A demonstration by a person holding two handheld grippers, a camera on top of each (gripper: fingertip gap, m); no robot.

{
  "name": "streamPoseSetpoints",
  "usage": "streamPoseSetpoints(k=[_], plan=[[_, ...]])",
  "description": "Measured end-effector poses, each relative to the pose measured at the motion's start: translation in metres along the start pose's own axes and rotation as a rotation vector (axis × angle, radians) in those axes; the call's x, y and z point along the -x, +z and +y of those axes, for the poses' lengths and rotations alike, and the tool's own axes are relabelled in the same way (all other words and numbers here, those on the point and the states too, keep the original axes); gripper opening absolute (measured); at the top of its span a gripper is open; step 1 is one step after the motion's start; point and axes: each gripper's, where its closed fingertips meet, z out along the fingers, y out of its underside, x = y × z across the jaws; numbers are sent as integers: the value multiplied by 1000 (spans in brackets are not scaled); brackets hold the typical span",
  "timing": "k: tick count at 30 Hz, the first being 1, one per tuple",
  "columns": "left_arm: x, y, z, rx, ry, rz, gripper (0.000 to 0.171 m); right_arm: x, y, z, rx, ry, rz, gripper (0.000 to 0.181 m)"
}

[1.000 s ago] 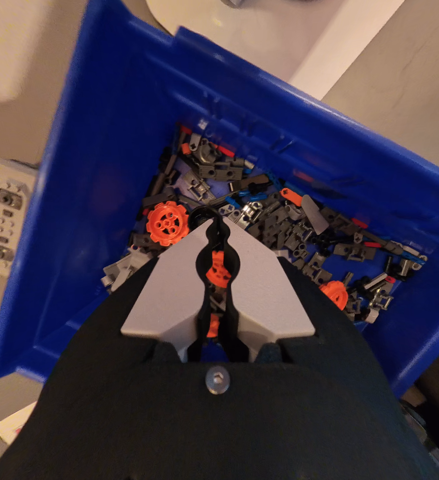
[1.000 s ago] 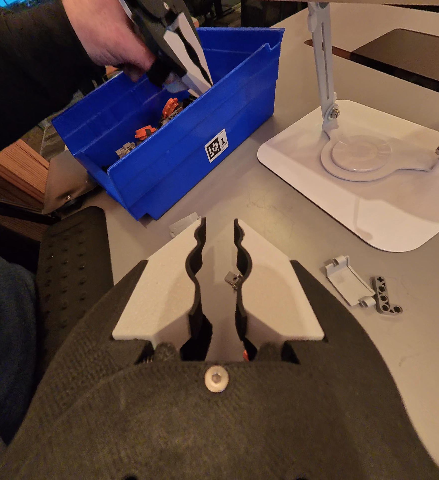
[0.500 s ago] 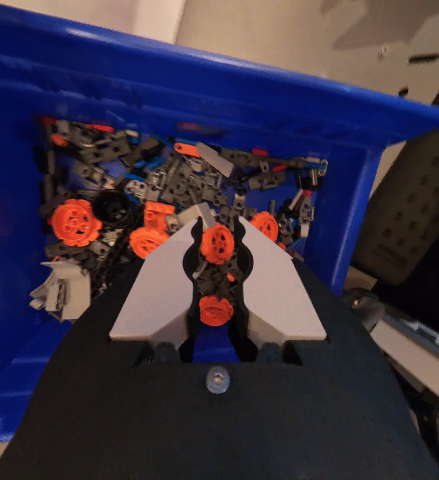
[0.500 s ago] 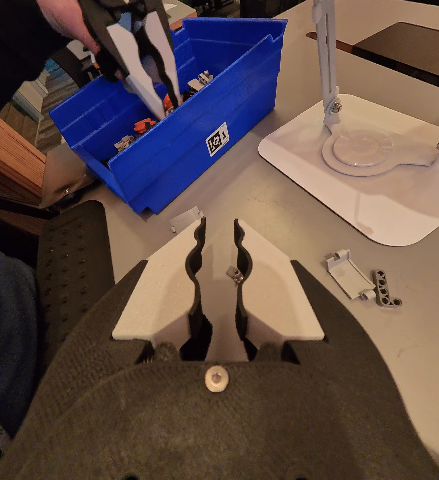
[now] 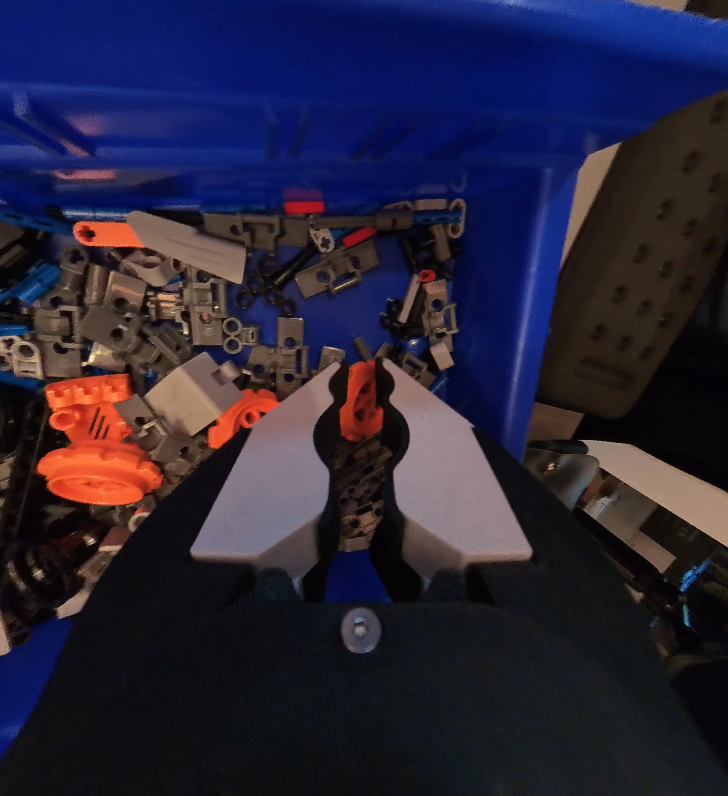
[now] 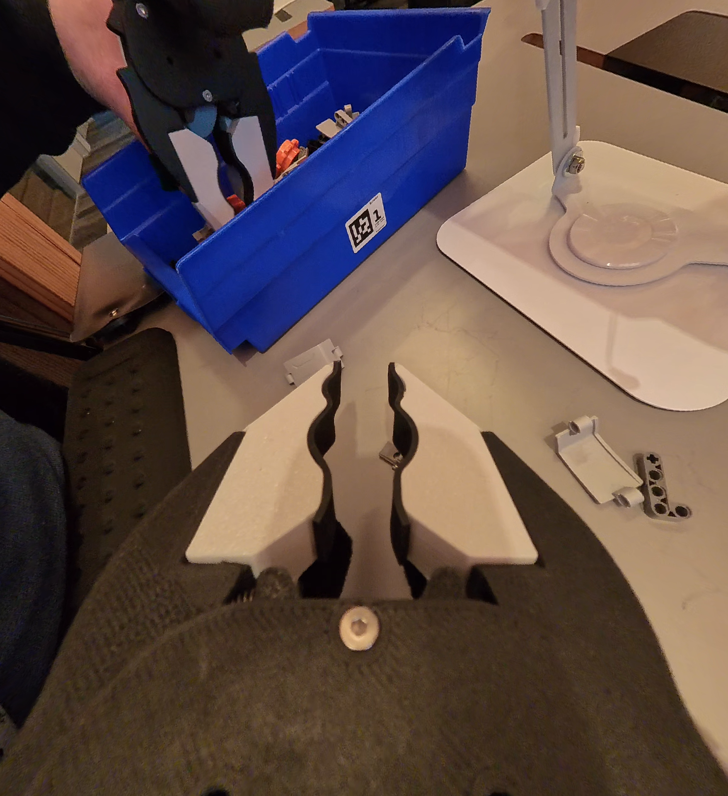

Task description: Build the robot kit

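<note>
My left gripper [image 5: 360, 366] reaches down into a blue bin [image 5: 353, 107] of small building parts, near the bin's right end. Its jaws are closed on a small orange wheel [image 5: 360, 405], held edge-on between the tips. Larger orange wheels [image 5: 95, 474] and grey connectors [image 5: 108, 314] lie to its left. The right wrist view shows the same gripper [image 6: 224, 206] held by a hand, tips down inside the bin [image 6: 310, 258]. My right gripper [image 6: 364, 370] is open and empty, hovering over the grey table. A tiny grey piece [image 6: 390, 455] lies on the table between its fingers.
A white stand base [image 6: 568, 323] with an upright arm sits at the right. A light grey panel [image 6: 594, 465] and a grey L-shaped beam [image 6: 659, 491] lie right of my right gripper. Another grey panel [image 6: 310, 362] lies by the bin's corner. A black perforated pad [image 6: 125, 409] is at the left. About 20 cm separates my left fingertips from my right.
My left gripper moved to the bin's right end, dropped lower and closed on the small orange wheel. The right gripper has barely moved and stays open.
</note>
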Motion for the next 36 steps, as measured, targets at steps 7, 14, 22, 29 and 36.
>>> streamPoseSetpoints(k=[7,14,22,29,36], plan=[[-12,0,7,35,-24,61,24,-1,-1,0,-3,5,0,18],[-22,1,16,74,-35,87,31,-2,-1,0,-9,9,-2,18],[-18,10,31,169,-13,34,5,1,-1,0,-10,2,-7,18],[23,-10,35,127,-74,-162,3,2,-2,2,-11,7,-8,18],[14,-25,18,-6,-79,-148,19,3,-3,3,-16,11,-7,18]])
